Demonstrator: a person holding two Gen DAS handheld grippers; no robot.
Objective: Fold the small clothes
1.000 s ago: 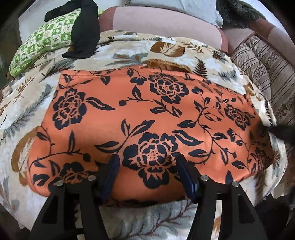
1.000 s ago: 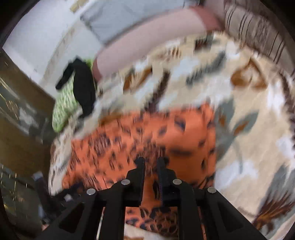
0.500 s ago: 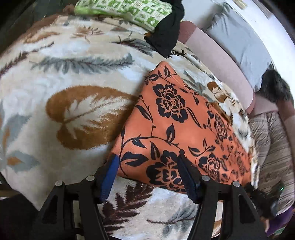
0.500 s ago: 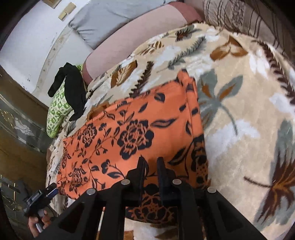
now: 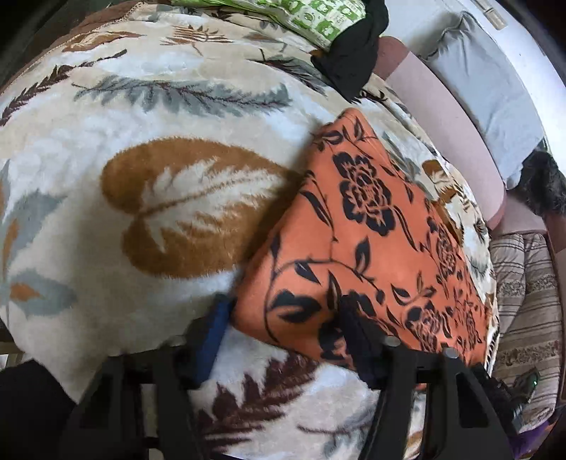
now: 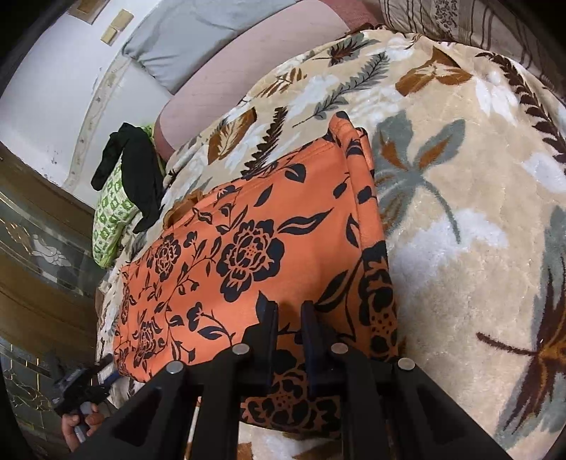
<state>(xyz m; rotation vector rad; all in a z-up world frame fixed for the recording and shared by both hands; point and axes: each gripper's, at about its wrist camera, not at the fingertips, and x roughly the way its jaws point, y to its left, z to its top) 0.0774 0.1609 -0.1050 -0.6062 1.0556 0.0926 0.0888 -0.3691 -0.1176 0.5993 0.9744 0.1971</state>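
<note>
No lettering, label, brand name, number or sign can be read anywhere in either wrist view. The orange cloth with black flowers and vines [image 6: 254, 247] carries only its floral print. The plush cream blanket with brown and grey leaves [image 5: 159, 198] bears only a leaf pattern. The green-and-white patterned pillow [image 5: 311, 17] shows small repeating square motifs, too small and blurred to tell whether any are letters. Two small tan plates on the white wall [image 6: 116, 26] show no legible marking. The striped beige and brown cushion [image 5: 527, 311] has ornamental bands only.
</note>
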